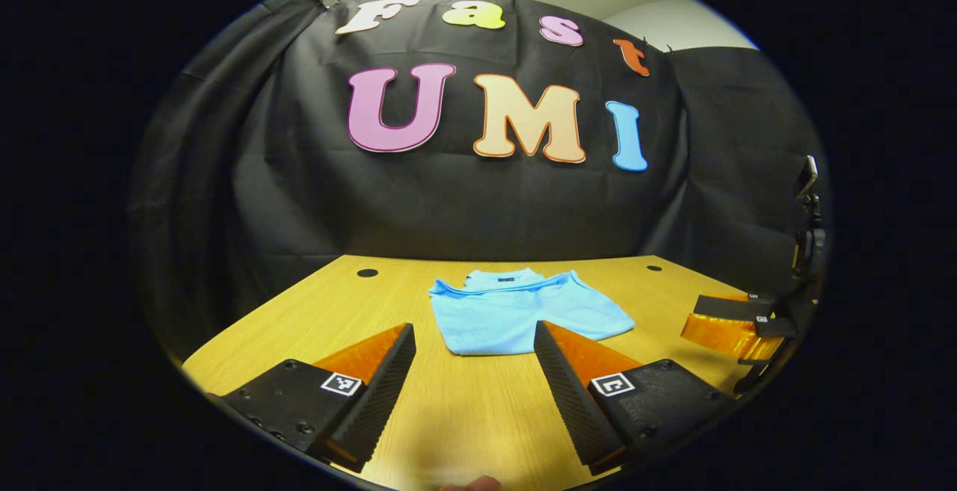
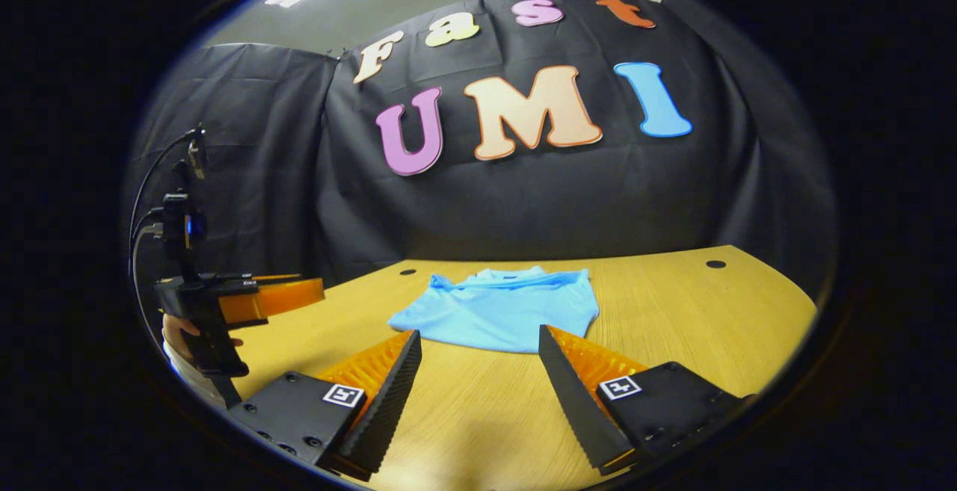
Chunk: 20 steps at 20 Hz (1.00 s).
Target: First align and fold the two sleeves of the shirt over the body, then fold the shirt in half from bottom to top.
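A light blue shirt [image 1: 523,313] lies on the wooden counter [image 1: 448,409], already a compact rectangle with the collar at the far edge, so the folding looks finished or nearly so. The left tongs [image 1: 475,338] hover spread above the counter, just short of the shirt's near edge, gripping nothing. The right tongs [image 2: 480,343] are likewise spread and empty. If a final touch is needed, both tongs should lower evenly onto the near corners and press the fold flat without dragging the cloth.
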Each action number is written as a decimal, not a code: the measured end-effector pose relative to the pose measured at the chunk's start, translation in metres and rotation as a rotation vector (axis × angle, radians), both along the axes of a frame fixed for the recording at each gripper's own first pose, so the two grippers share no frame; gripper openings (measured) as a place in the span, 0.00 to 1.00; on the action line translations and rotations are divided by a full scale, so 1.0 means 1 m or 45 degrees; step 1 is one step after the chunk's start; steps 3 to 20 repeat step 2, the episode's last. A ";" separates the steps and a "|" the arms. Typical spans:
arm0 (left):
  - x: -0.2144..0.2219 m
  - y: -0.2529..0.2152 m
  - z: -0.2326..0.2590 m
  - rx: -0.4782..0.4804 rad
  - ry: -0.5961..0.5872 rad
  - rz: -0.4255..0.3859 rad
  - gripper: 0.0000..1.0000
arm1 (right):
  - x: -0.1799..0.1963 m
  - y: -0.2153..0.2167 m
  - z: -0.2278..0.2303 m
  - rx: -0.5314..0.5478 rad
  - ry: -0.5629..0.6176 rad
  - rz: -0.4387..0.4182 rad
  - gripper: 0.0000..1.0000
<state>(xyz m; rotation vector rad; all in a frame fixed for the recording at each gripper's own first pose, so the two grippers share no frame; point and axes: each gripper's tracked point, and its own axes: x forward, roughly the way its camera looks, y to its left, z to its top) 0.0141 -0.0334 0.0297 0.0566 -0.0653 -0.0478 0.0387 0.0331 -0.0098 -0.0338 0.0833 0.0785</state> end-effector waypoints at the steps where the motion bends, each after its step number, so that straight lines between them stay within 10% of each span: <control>1: 0.001 -0.002 -0.001 0.008 0.000 -0.003 0.95 | 0.003 -0.004 0.006 -0.037 -0.040 -0.017 0.98; 20: 0.000 -0.004 -0.001 0.014 -0.001 -0.005 0.95 | 0.001 -0.005 0.009 -0.060 -0.051 -0.024 0.98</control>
